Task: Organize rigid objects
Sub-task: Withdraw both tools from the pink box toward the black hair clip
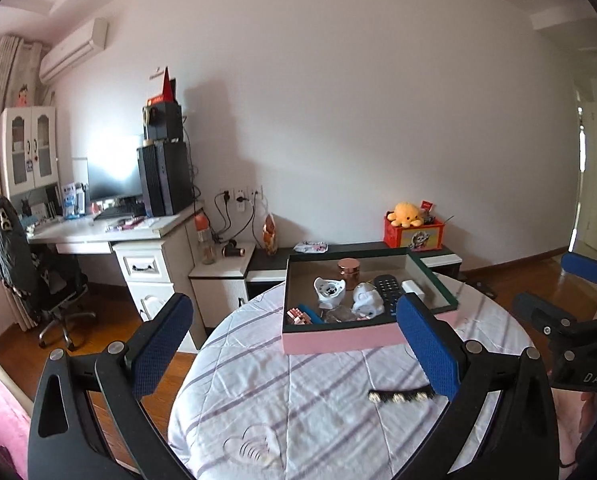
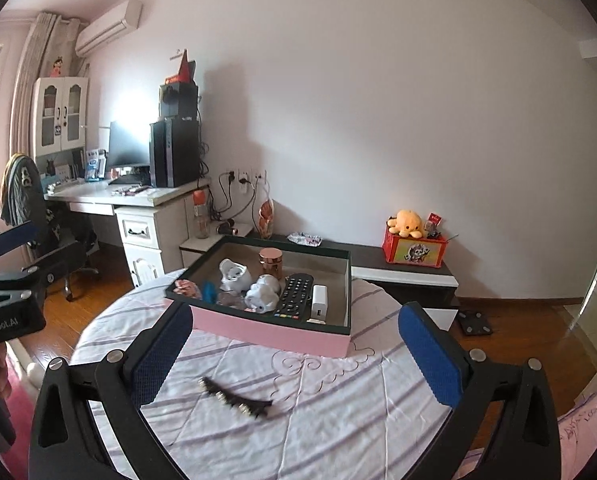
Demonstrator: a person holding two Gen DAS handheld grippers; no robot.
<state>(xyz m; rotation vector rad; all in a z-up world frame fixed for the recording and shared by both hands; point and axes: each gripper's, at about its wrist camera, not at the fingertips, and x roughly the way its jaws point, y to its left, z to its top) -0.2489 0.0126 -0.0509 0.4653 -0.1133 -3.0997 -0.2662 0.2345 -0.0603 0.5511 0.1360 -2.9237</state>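
The left claw (image 1: pixel 294 344) gapes wide and empty above the quilt-covered round counter (image 1: pixel 298 420). A black hair clip (image 2: pixel 236 398) lies loose on the quilt. Behind it the pink box (image 2: pixel 274 330) holds a remote (image 2: pixel 294 294), white charger (image 2: pixel 319 304) and copper jar (image 2: pixel 271 262). The right claw (image 2: pixel 294 350) also stands wide, empty.

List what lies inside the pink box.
Inside the pink box: copper jar, two white figurines, remote, white charger, blue item, pink blocks. The near wall hides the floor.
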